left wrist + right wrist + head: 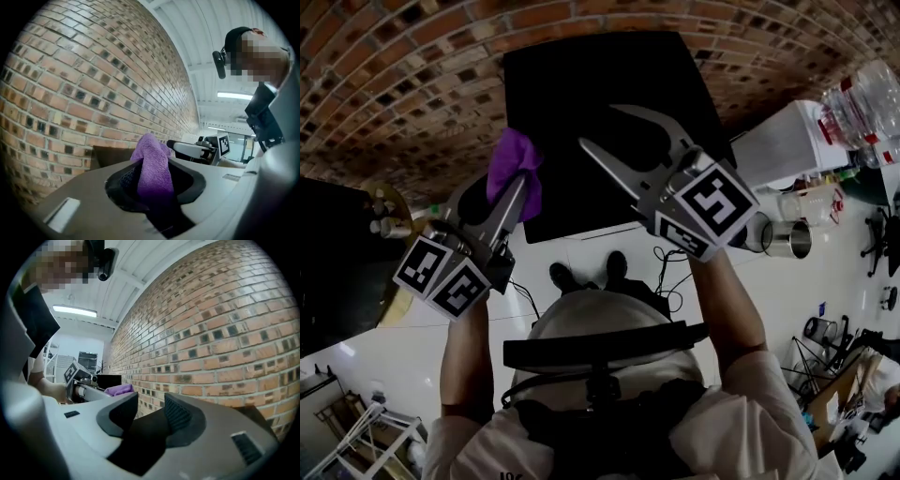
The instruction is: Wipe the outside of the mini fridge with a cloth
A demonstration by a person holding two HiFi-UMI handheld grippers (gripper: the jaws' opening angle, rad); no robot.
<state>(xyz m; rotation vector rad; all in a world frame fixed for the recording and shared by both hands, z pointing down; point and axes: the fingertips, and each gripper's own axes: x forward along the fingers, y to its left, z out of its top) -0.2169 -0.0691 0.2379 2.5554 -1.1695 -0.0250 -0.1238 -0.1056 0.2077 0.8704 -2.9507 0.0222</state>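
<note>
left tool: purple cloth pinched btwn jaws, pokes past tips | right tool: spread, empty

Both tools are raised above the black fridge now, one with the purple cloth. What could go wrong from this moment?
The left tool holds the purple cloth as a bunch that sticks out past its jaws, so hard rubbing may pull it loose. The right tool is open and empty, its bare jaws pointing over the mini fridge near the brick wall; they might scratch or knock either.
</note>
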